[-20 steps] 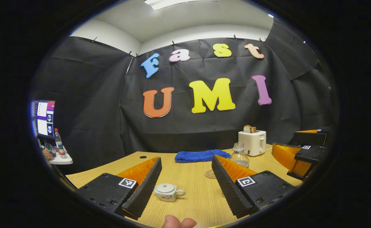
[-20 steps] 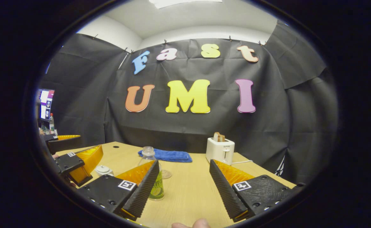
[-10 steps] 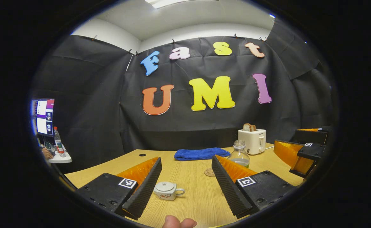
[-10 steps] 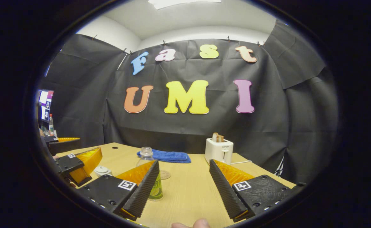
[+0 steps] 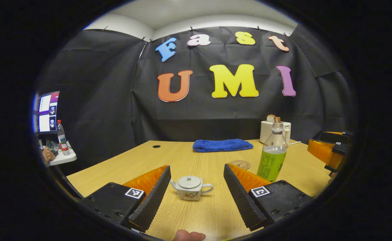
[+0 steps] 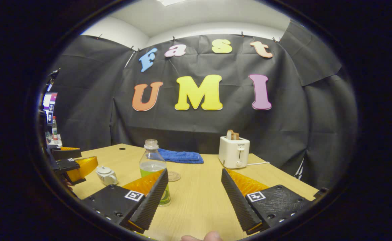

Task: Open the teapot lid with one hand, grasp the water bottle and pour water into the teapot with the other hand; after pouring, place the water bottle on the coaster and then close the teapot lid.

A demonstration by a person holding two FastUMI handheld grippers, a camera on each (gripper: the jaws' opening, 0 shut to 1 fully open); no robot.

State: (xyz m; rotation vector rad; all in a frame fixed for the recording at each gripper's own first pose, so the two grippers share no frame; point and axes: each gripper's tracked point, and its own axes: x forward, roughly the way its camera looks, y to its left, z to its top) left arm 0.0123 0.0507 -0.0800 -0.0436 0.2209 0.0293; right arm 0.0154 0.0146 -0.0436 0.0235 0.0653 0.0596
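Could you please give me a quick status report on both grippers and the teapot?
Left gripper open, lined up on teapot, lid still on. Right gripper open, water bottle upright by its left finger, ungrasped. Coaster free.

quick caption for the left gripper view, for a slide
Open left gripper lined up on the lidded teapot, with the water bottle and coaster beyond on the table.

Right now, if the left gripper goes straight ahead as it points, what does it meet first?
Probably the teapot, lid on, centred ahead of the open left gripper on the table; depth is unclear.
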